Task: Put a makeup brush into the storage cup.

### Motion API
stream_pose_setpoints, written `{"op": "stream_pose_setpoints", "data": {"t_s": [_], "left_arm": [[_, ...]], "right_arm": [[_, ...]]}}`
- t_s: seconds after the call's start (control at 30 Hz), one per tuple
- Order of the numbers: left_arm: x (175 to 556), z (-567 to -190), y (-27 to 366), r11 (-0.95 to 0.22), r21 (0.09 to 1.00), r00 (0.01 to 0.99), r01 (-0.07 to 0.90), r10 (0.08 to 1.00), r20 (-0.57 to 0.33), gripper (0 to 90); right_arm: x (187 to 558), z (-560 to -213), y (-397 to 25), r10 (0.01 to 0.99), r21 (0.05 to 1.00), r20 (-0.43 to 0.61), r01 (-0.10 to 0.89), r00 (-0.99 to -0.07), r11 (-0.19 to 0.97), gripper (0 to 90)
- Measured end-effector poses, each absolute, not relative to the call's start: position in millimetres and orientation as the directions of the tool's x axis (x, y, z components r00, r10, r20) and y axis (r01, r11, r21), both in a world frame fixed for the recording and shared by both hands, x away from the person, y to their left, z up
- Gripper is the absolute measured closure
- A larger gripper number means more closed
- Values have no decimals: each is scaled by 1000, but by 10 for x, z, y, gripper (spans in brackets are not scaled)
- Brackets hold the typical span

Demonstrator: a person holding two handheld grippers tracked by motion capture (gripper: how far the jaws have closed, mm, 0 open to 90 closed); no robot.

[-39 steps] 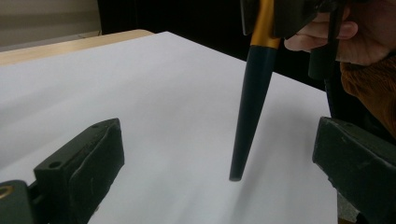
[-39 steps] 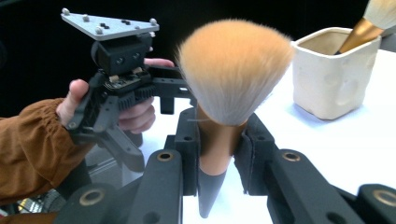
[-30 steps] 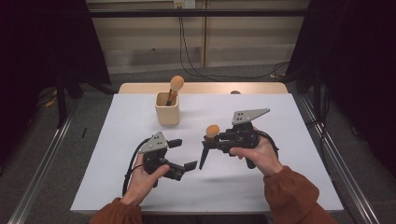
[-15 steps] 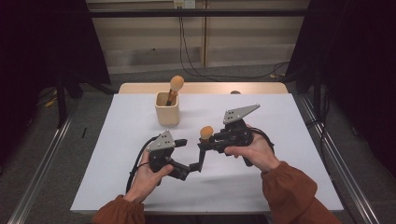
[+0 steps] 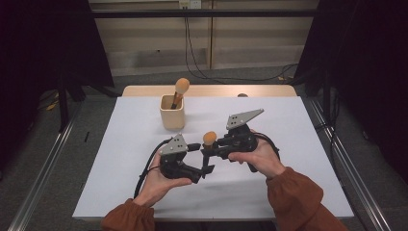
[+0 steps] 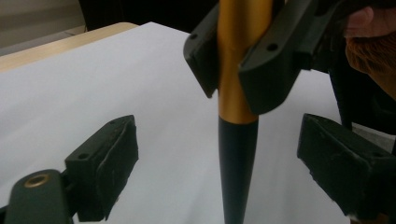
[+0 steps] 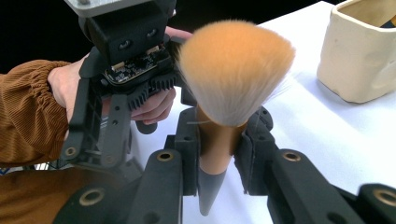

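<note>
Low in the frame centre of the high view, your left gripper (image 5: 204,169) stands open, its 2 jaws either side of the dark handle tip of the brush (image 5: 209,144) without touching it. Just above, your right gripper (image 5: 208,153) is clamped on the brush's gold ferrule, bristles up. Release the right before the left closes and the brush could tip onto the table (image 5: 298,144). Farther up, the cup (image 5: 172,111) holds 1 more brush (image 5: 181,88).

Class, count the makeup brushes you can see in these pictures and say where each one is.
2: one brush is clamped upright in the right gripper above the table; the other stands in the cream cup.
</note>
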State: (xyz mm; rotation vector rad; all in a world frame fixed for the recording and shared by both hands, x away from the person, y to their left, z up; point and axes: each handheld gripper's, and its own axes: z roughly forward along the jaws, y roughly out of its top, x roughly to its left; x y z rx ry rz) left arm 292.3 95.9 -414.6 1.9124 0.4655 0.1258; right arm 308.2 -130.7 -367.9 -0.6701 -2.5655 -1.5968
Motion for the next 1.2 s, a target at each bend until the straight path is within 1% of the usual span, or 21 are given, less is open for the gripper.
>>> {"op": "stream_pose_setpoints", "data": {"t_s": [0.17, 0.23, 0.3, 0.33, 0.43, 0.5, 0.63, 0.77, 0.97, 1.2], "left_arm": [[2934, -4159, 965, -323, 905, 918, 276, 366, -149, 280], [2932, -4155, 965, -310, 910, 922, 275, 355, -158, 336], [2926, -4146, 964, -311, 914, 923, 262, 356, -144, 370], [2924, -4146, 961, -315, 914, 925, 256, 354, -137, 405], [2924, -4149, 958, -303, 916, 927, 264, 342, -154, 490], [2921, -4151, 956, -301, 914, 927, 273, 338, -165, 531], [2932, -4156, 972, -283, 912, 915, 297, 356, -187, 621], [2941, -4164, 978, -276, 909, 912, 313, 356, -206, 634], [2944, -4164, 976, -269, 910, 914, 316, 345, -215, 724], [2928, -4172, 951, -282, 914, 918, 291, 353, -183, 740]], "right_arm": [[3084, -3689, -1297, 336, 851, 252, 373, -907, 369, 731], [3084, -3691, -1296, 340, 854, 240, 364, -909, 371, 731], [3089, -3699, -1298, 342, 855, 244, 368, -907, 365, 731], [3089, -3701, -1302, 345, 855, 244, 369, -906, 365, 731], [3084, -3712, -1301, 343, 857, 244, 367, -907, 361, 731], [3080, -3714, -1298, 342, 858, 246, 368, -907, 358, 731], [3096, -3720, -1315, 344, 861, 245, 367, -906, 351, 730], [3090, -3728, -1311, 340, 863, 244, 364, -908, 351, 730], [3087, -3741, -1297, 338, 865, 240, 359, -910, 351, 730], [3090, -3765, -1306, 345, 864, 246, 366, -906, 345, 727]]}}
